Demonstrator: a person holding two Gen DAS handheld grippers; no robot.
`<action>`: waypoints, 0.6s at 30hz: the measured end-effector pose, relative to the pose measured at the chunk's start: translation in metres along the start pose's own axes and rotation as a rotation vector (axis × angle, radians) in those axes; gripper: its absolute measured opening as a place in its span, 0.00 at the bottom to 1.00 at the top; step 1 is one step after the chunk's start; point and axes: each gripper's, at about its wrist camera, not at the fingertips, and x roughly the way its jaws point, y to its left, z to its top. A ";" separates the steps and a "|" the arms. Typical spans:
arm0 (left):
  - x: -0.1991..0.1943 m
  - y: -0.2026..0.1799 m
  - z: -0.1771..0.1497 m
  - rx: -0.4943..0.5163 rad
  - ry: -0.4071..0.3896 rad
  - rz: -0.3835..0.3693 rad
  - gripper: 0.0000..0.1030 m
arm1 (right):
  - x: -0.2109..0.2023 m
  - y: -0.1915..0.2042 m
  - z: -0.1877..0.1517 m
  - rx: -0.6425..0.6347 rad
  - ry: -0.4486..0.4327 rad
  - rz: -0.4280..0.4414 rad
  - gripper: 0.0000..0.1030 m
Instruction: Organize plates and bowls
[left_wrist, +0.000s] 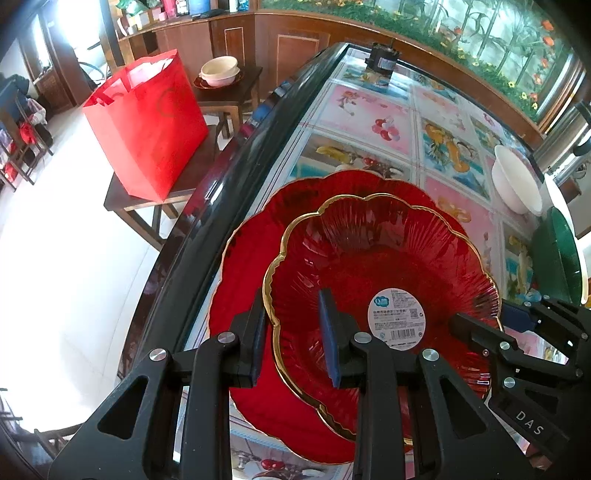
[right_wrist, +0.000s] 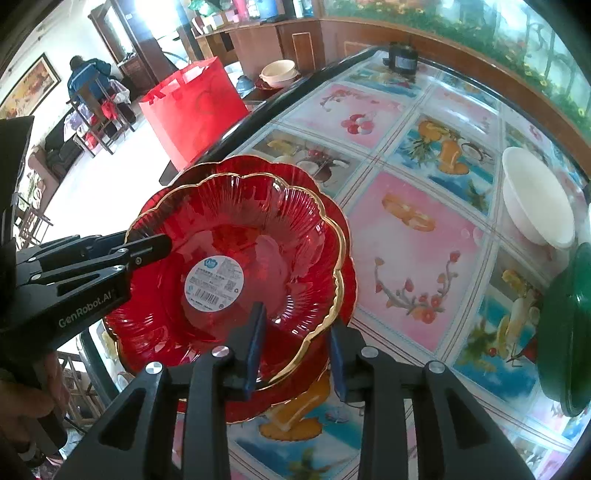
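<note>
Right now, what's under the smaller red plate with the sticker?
A larger red plate lies directly beneath the smaller red plate, its gold rim showing around the edges. Its centre is covered, so anything lying there cannot be seen.

Fruit-print glass table with stacked red plates, white bowl, green plate, black device.

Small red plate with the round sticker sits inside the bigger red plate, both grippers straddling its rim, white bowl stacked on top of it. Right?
Not quite. The white bowl is not on the small red plate; it stands apart on the table, as the right wrist view shows. The rest holds: that plate sits inside the bigger red plate, with the left gripper and right gripper straddling its rim.
</note>
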 end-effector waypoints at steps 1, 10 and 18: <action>0.001 0.001 -0.001 -0.002 0.004 0.001 0.25 | 0.002 0.001 0.000 -0.003 0.005 0.001 0.33; 0.016 0.008 -0.007 -0.029 0.022 0.017 0.26 | 0.016 0.010 0.003 -0.042 0.041 -0.005 0.34; 0.015 0.008 -0.012 -0.025 -0.025 0.022 0.26 | 0.022 0.011 0.005 -0.050 0.060 -0.007 0.37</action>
